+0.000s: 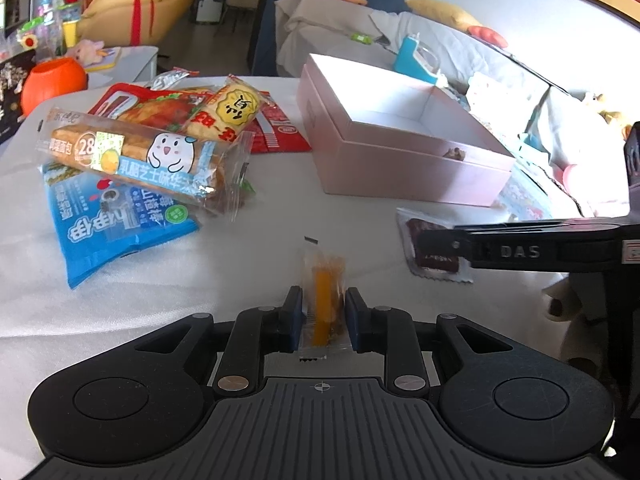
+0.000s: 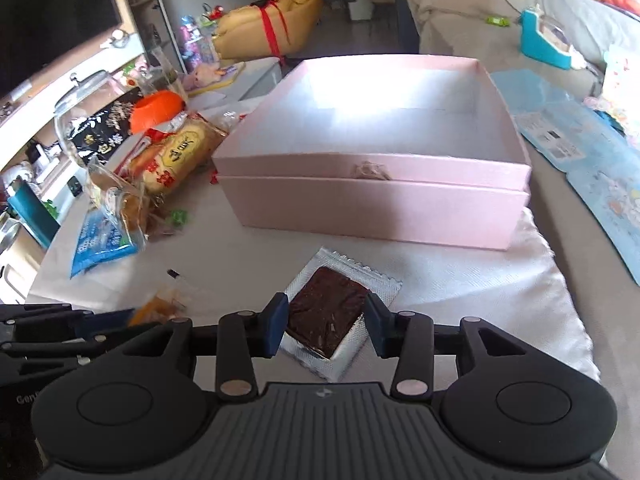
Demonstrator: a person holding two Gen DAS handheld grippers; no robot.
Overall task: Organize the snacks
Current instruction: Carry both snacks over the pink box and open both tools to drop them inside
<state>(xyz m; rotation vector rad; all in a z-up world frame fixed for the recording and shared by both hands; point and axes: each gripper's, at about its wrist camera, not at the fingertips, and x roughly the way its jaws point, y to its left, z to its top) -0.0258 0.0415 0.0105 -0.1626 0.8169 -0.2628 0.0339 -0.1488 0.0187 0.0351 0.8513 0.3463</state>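
Observation:
My left gripper [image 1: 323, 296] is shut on a small orange snack stick in a clear wrapper [image 1: 322, 300], low over the white-covered table [image 1: 260, 248]. My right gripper [image 2: 326, 304] stands open around a dark brown cake in a silver wrapper [image 2: 326, 316], which lies flat on the cloth between the pads. An open pink box [image 2: 372, 208] stands just beyond it, its inside bare. In the left wrist view the box [image 1: 400, 168] is at the right. A pile of snack packets lies to the left: a bread packet [image 1: 136, 156], a blue packet [image 1: 116, 220] and a yellow cracker packet [image 1: 228, 112].
An orange pumpkin bucket [image 1: 52, 80] sits past the table's far left corner. A blue tape dispenser [image 1: 412, 58] stands on the covered sofa behind the box. A blue printed sheet [image 2: 580, 140] lies to the right of the box.

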